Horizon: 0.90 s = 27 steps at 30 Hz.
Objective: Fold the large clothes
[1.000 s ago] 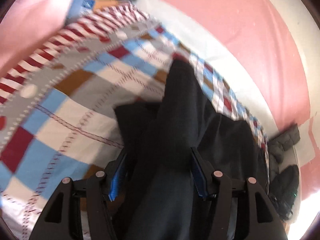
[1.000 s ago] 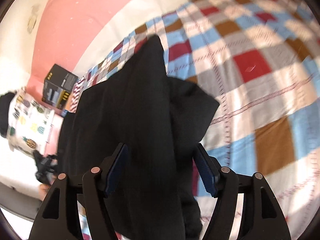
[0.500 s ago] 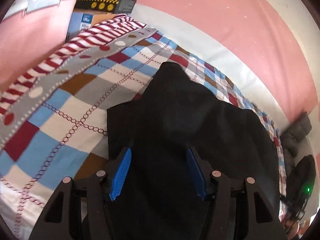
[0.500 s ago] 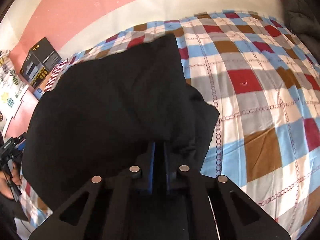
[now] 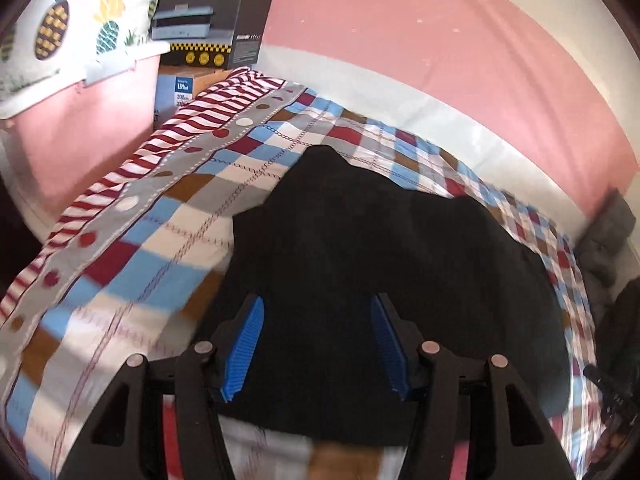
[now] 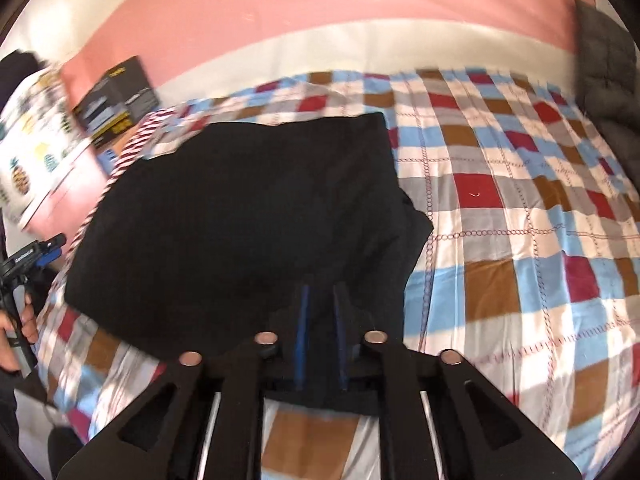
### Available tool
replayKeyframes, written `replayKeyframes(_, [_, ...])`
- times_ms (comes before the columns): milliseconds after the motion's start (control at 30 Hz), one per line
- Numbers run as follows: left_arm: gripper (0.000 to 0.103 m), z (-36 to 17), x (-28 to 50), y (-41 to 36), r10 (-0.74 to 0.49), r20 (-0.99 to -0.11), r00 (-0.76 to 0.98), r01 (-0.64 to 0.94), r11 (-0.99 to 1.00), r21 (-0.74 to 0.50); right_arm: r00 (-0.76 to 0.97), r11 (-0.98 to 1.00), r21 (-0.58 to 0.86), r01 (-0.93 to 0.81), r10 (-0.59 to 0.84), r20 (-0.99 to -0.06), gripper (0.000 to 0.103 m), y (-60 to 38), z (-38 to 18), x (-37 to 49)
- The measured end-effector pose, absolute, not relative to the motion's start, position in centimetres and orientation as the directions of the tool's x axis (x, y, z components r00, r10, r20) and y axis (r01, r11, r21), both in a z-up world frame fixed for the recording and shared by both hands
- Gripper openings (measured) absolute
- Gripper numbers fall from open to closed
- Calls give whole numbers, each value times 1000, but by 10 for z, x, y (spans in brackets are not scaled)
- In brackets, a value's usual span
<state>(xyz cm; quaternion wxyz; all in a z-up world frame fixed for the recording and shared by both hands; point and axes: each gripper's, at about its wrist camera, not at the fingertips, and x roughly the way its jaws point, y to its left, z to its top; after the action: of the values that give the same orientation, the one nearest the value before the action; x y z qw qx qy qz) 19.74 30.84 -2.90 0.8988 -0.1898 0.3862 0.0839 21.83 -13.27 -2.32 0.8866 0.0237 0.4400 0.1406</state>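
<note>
1. One checked bedspread [image 5: 168, 236], blue, red, brown and white, covers the bed under both my grippers.
2. One black garment [image 6: 248, 208] lies spread on the bedspread, its near edge by the grippers.
3. My left gripper [image 5: 316, 340] stands released, blue pads wide apart over the garment's near edge.
4. My right gripper [image 6: 320, 312] is clenched on a fold of the black garment.
5. One black box [image 5: 212, 28] sits at the bed's far corner.

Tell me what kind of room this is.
Most likely a bedroom: a black garment lies on a bed covered by a checked sheet, with a pineapple-print pillow and stacked boxes against a pink wall.
</note>
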Motion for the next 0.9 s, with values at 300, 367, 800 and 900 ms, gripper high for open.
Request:
replayKeyframes(300, [59, 2, 100, 214, 1, -758, 652, -219, 958, -187, 605, 948, 150, -280, 295, -739, 47, -126, 13, 117])
replayKeyframes(367, [59, 6, 85, 194, -22, -771, 637, -192, 963, -187, 609, 947, 127, -295, 289, -739, 48, -124, 18, 103])
replayKeyframes(800, [64, 41, 10, 140, -3, -764, 645, -160, 977, -139, 655, 934, 52, -354, 287, -699, 49, -116, 48, 23])
replayKeyframes(900, [65, 38, 4, 138, 4, -769, 640, -161, 978, -129, 653, 935, 56, -351, 287, -701, 50, -115, 46, 15])
